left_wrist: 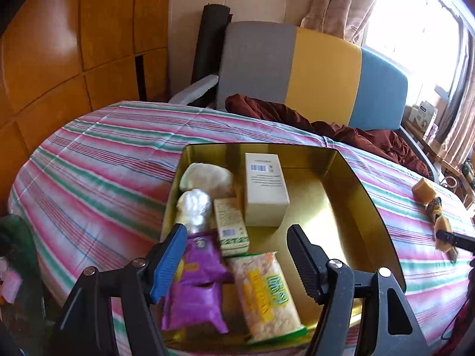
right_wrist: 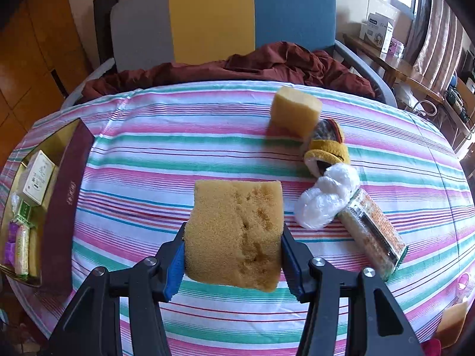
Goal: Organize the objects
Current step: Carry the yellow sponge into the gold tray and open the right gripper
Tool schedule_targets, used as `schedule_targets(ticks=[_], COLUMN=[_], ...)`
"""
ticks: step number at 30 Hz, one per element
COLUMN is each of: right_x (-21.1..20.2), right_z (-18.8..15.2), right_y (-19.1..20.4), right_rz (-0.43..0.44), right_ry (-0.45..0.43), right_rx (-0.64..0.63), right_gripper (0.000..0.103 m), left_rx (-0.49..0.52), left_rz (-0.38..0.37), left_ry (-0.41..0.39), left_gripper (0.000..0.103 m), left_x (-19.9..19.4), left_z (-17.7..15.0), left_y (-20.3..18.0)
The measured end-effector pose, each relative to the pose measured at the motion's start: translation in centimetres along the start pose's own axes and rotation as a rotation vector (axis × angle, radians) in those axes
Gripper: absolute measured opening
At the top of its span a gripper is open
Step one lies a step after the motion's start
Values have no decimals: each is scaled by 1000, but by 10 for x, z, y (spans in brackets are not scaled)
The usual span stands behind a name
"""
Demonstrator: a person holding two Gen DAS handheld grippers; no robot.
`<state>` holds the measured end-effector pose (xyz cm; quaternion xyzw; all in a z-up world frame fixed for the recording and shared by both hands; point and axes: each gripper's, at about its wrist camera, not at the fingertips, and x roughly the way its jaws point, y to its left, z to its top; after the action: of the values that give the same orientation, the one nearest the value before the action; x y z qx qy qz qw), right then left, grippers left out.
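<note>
Right gripper [right_wrist: 233, 258] is clamped on a sponge [right_wrist: 236, 231], both pads dented into its sides so it rides clear of the striped cloth [right_wrist: 178, 154], frame centre. Left gripper [left_wrist: 237, 255] is about half open and empty, low centre over the gold tin [left_wrist: 365, 195]. Snacks and boxes are packed left in the tin, likely leaving the right half free for the sponge.

Home living room: wooden cabinets [left_wrist: 59, 59], curtained window [left_wrist: 415, 29], tricolour chair [right_wrist: 219, 20], striped cloth on worktop [right_wrist: 178, 148].
</note>
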<state>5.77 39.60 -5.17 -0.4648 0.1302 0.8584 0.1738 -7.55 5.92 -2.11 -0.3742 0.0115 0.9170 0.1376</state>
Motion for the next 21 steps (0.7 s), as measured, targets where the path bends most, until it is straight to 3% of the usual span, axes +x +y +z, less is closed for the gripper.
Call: schedule_targets(ticks=[6, 12, 17, 21], right_x=[-30, -40, -15, 18], right_z=[14, 18, 14, 6], right_y=[73, 180, 247, 280], right_rz=[172, 336, 357, 322], right_ry=[-73, -54, 31, 118], right_rx=[-61, -224, -312, -360], right_gripper=[56, 56, 57, 57], left_rx=[-15, -40, -51, -53], left_rz=[12, 8, 7, 19], left_ry=[-17, -14, -13, -13], left_gripper=[71, 73, 74, 74], left_x=[-12, -16, -24, -26], left_z=[-12, -19, -27, -32], left_y=[14, 25, 32, 37])
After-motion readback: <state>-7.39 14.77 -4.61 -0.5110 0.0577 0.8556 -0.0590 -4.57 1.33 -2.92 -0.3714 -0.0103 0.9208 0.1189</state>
